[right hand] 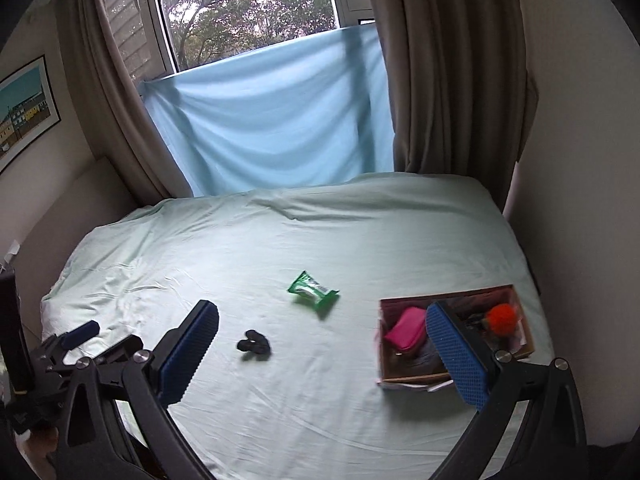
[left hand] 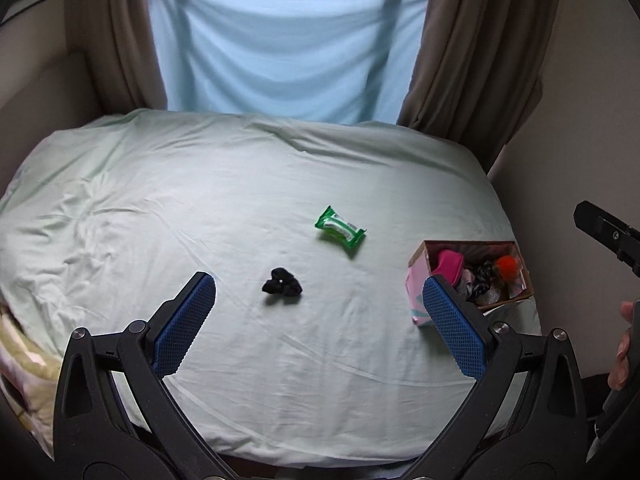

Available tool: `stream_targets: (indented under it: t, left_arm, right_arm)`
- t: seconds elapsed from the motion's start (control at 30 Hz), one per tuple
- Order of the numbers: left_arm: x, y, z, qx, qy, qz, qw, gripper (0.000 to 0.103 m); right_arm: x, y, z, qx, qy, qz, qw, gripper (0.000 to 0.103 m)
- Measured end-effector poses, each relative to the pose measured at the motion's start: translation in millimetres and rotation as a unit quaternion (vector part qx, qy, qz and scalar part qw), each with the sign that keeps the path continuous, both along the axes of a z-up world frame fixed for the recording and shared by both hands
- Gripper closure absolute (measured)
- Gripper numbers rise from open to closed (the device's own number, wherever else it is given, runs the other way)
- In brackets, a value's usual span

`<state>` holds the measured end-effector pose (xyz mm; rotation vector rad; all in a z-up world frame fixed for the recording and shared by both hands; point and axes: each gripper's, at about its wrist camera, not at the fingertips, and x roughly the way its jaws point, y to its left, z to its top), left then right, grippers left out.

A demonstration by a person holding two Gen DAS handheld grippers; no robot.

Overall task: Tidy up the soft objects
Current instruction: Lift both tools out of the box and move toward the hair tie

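Observation:
A black scrunchie (left hand: 282, 281) lies on the pale green bed sheet (left hand: 200, 200), just ahead of my open, empty left gripper (left hand: 320, 292). A green tissue pack (left hand: 340, 231) lies further back. A cardboard box (left hand: 520, 276) at the right bed edge holds a pink pouch (left hand: 450, 266), an orange pompom (left hand: 507, 266) and dark fabric items. In the right wrist view the scrunchie (right hand: 254, 344), tissue pack (right hand: 314, 293) and box (right hand: 404, 380) show again. My right gripper (right hand: 322, 316) is open and empty above the bed, its right finger over the box.
A light blue cloth (left hand: 280, 48) hangs over the window between brown curtains (left hand: 472, 60). A wall runs close along the bed's right side. A patterned blanket (left hand: 24, 360) lies at the bed's left front corner. The left gripper (right hand: 76, 336) shows at lower left in the right wrist view.

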<state>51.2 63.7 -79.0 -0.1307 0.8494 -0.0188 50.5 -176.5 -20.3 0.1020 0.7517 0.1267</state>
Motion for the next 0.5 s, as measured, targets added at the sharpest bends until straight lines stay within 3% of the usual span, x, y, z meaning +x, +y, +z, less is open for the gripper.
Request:
stream_targets:
  t: [0.23,0.5]
  left_arm:
    - [12.9,23.4,-26.5,-0.018,0.015,0.025,0.9994,0.0]
    - [45.9,23.8,-60.6,-0.026,0.032,0.08,0.9959,0.0]
  right_arm:
    - [20.8,23.4,-17.0,0.006,0.021,0.029,0.999,0.0]
    - [80.8,37.7,-42.9,-0.009,0.029,0.11,0.993,0.0]
